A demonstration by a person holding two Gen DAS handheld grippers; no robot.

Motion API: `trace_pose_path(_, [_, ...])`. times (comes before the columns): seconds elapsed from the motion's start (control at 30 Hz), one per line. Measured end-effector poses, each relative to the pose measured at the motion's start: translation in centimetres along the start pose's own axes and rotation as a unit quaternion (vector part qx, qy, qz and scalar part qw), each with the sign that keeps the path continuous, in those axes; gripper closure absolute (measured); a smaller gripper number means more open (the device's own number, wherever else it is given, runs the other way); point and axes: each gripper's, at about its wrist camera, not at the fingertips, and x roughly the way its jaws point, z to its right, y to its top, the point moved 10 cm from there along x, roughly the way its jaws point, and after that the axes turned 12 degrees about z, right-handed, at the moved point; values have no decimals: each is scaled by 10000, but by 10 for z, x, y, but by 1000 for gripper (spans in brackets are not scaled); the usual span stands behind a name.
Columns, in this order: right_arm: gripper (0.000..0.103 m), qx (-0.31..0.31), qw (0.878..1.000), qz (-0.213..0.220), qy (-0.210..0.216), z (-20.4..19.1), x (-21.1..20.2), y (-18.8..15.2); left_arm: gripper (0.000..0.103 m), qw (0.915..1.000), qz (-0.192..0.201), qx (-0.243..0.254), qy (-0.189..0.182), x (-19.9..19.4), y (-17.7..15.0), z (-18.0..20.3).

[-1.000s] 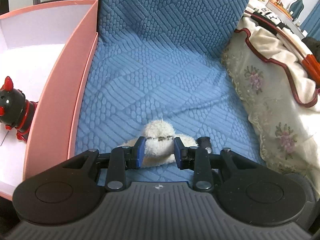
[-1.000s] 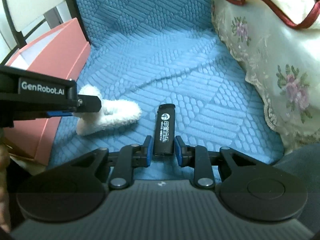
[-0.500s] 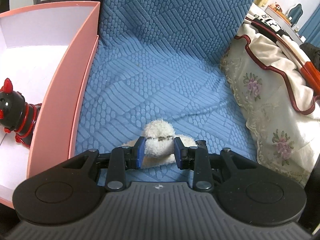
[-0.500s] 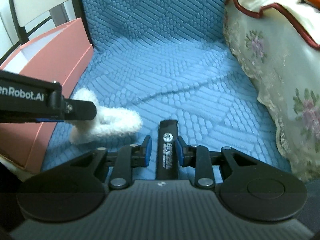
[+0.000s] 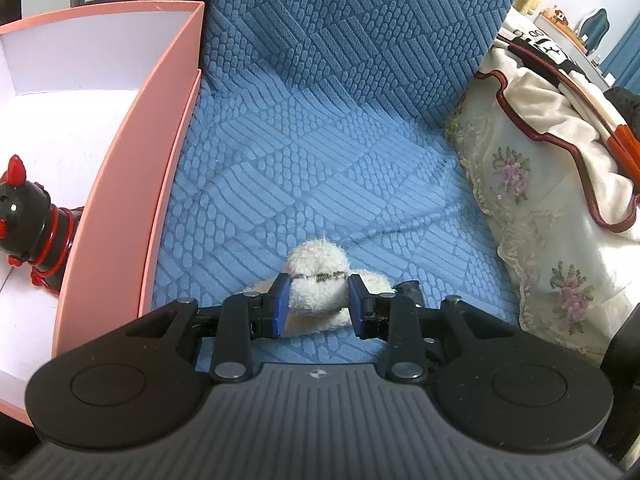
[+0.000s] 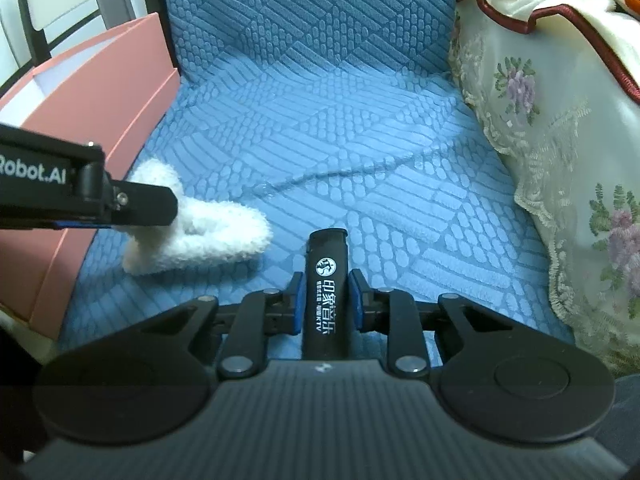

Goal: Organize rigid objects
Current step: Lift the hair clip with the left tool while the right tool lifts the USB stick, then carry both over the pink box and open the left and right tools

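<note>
Blue quilted seat cushion [image 6: 360,140], pink box [image 5: 132,184] at its left edge. Left gripper [image 5: 318,306] fingers clamp fluffy white toy [image 5: 318,276]. Right gripper [image 6: 326,302] fingers closing on black lighter [image 6: 326,280], lying on cushion. Step: grasp. Next, likely: firm grip, lift, carry to box w/ 1 figurine [image 5: 28,216].

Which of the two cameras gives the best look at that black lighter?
The right wrist view. There the black lighter lies lengthwise between the right claw's closing jaws, its white print readable. The left wrist view shows only its tip, peeking out behind the fluffy white toy.
</note>
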Motion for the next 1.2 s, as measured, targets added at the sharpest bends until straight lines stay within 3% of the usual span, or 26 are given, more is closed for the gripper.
trace_pose_path(0.23, [77,514,9986,112,-13,16,-11,12,68,9999,9,111,-7,3,-2,0])
trace_pose_path(0.37, [77,440,9989,122,144,10,-22,16,68,9997,114,73,-201,-2,1,5])
trace_pose_path(0.87, [77,471,9976,217,457,11,-53,27,68,9997,53,219,-32,-23,-7,7])
trace_pose_path(1.2, [77,414,9963,410,625,1,-69,52,68,9998,144,128,-30,-47,14,-2])
